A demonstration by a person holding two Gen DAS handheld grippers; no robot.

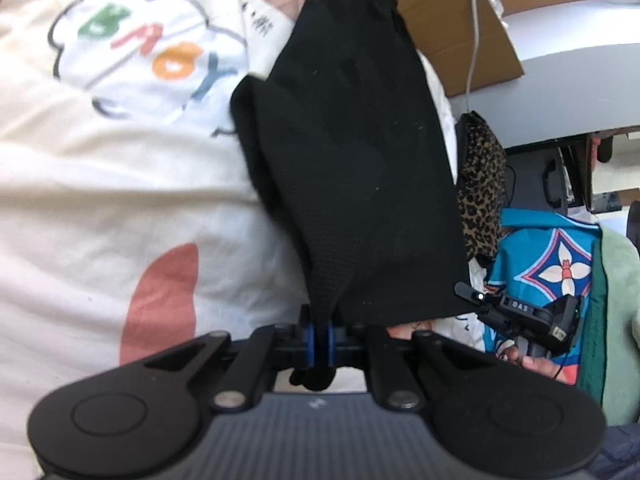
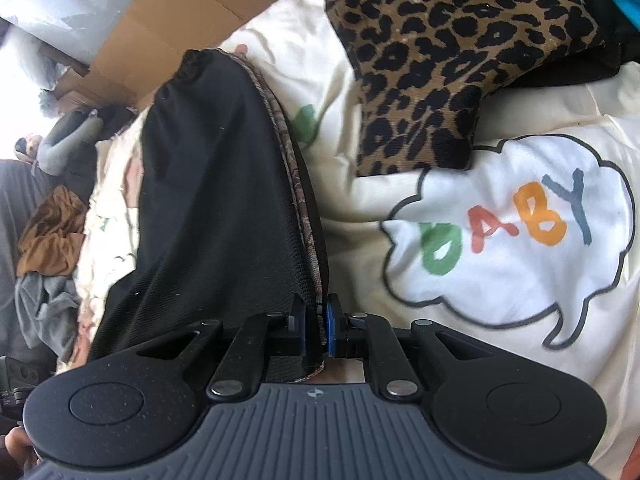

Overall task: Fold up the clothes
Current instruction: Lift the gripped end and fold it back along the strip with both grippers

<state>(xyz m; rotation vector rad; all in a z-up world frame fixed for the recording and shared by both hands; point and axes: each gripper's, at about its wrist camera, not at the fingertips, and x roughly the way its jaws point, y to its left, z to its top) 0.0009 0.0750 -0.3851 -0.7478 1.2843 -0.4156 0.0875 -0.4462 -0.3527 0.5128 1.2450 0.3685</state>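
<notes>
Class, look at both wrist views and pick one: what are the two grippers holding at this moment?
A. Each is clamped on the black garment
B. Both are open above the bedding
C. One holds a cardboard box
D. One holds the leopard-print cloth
A: the left gripper and the right gripper each have their jaws closed on an edge of the black garment, while the leopard-print cloth lies apart on the cream bedding.

Open cream bedding, left half of frame: passable. Black garment hangs centre, blocking. Leopard-print cloth upper right; cardboard box upper left, obstructing.
</notes>
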